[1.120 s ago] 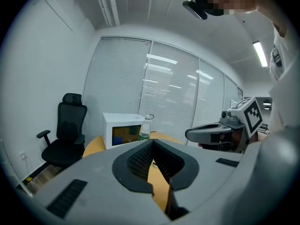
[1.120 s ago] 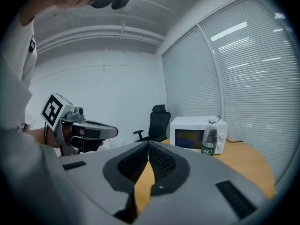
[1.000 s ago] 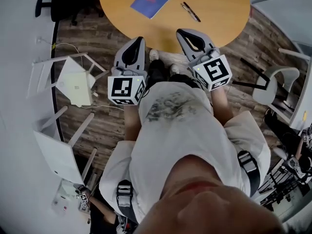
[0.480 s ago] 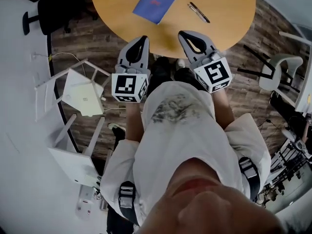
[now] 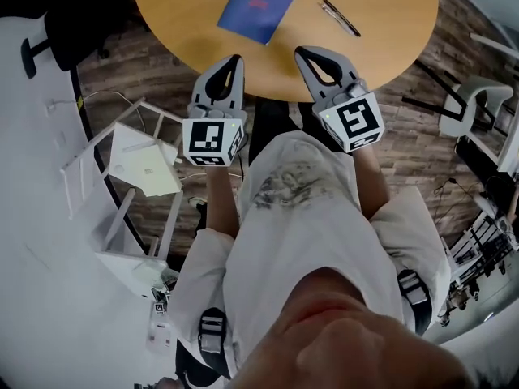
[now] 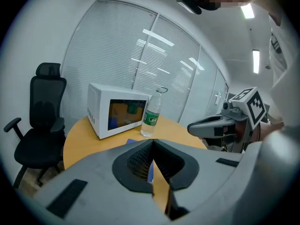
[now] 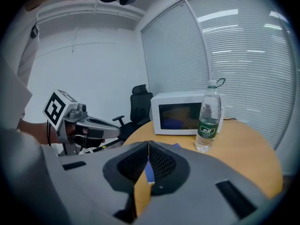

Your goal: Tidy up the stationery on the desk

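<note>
A blue notebook (image 5: 259,5) lies on the round wooden table (image 5: 203,23), with a dark pen (image 5: 340,18) to its right. My left gripper (image 5: 234,58) is shut and holds nothing; it hovers at the table's near edge, short of the notebook. My right gripper (image 5: 302,53) is also shut and bare, at the same edge, nearer than the pen. In the left gripper view the closed left gripper (image 6: 152,141) shows a sliver of the notebook (image 6: 149,172) through the gap below its tips. The right gripper view likewise shows the closed right gripper (image 7: 148,143) over the notebook (image 7: 148,173).
A white microwave (image 6: 117,114) and a water bottle (image 6: 152,114) stand at the table's far side. A black office chair (image 6: 43,121) is beside the table. White chairs (image 5: 142,164) lie on the floor to the left, another chair (image 5: 466,120) to the right.
The view has shifted as the person moves up to the table. Both grippers have advanced a little over its near edge and stay shut.
</note>
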{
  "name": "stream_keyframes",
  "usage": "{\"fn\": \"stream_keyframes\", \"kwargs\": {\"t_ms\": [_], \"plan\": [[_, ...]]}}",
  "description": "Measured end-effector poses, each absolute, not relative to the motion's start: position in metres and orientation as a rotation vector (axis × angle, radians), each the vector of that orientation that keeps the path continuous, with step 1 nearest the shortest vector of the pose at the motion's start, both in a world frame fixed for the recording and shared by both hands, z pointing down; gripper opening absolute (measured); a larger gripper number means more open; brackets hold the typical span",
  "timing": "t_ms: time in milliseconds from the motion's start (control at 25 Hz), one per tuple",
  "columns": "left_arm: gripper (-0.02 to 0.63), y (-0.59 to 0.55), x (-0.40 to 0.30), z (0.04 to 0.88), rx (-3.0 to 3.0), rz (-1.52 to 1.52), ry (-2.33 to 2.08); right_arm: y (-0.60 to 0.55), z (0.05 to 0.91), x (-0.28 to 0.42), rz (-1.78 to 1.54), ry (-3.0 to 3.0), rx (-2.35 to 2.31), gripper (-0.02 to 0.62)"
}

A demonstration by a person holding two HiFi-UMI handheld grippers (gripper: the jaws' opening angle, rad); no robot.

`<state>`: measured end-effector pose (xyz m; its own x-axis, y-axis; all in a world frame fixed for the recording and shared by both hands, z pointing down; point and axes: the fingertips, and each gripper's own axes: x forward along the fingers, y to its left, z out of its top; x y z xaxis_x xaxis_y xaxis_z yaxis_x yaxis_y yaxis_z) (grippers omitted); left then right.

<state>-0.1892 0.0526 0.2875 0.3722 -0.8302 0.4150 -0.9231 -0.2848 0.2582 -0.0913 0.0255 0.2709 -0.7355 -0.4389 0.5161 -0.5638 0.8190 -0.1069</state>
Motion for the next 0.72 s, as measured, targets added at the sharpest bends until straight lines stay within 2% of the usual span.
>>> {"fn": "stream_keyframes", "kwargs": {"t_ms": [720], "plan": [[0.008,-0.002,-0.208,0.409,2.162,0.511,-1.418,-0.008,0.391,-0.125,0.427,-2.431,0.661,0.063]]}}
